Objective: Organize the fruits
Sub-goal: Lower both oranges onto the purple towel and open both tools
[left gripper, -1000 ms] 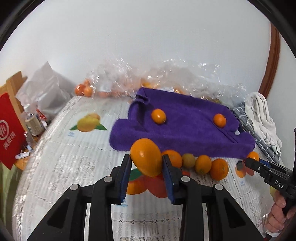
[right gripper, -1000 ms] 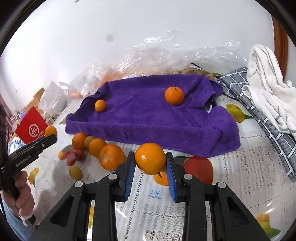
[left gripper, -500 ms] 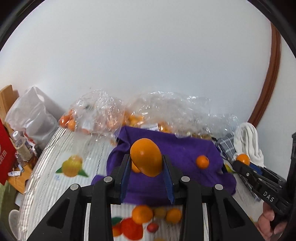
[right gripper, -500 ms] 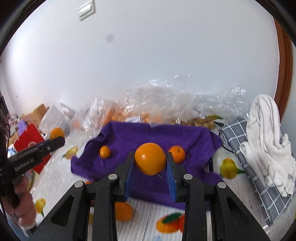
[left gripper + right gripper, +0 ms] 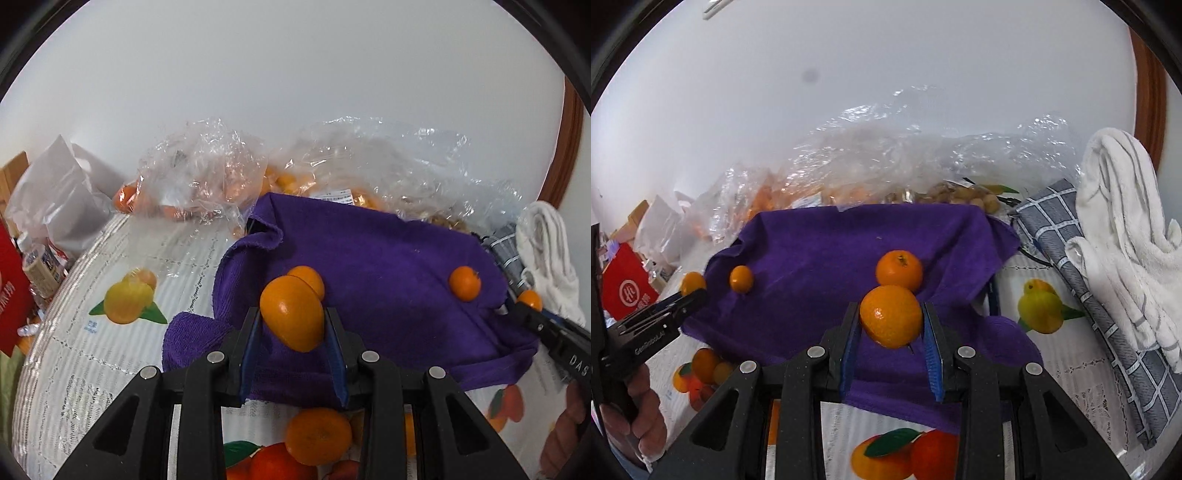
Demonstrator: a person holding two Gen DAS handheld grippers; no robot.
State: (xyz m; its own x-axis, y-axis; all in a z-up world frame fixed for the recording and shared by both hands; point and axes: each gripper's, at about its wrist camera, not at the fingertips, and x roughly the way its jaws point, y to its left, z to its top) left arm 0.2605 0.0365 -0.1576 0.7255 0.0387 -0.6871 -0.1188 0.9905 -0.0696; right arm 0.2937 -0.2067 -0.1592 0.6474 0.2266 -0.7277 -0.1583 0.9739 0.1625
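A purple towel (image 5: 373, 266) (image 5: 827, 251) lies on the table with two oranges on it, one at its left (image 5: 308, 279) (image 5: 741, 279) and one at its right (image 5: 464, 282) (image 5: 899, 269). My left gripper (image 5: 293, 328) is shut on an oval orange (image 5: 291, 312) and holds it over the towel's front left part, just in front of the left orange. My right gripper (image 5: 892, 325) is shut on a round orange (image 5: 891, 315) over the towel's front right part, just in front of the right orange. Each gripper shows at the edge of the other's view.
Clear plastic bags of fruit (image 5: 207, 177) (image 5: 886, 162) lie behind the towel. A grey checked cloth (image 5: 1089, 280) and a white towel (image 5: 1126, 229) lie at the right. Loose oranges (image 5: 317, 435) sit on the fruit-printed tablecloth (image 5: 125, 302) in front. A red box (image 5: 626, 291) stands far left.
Both grippers, each with its orange, have come down from a raised position and now sit low over the purple towel, close to the oranges lying on it.
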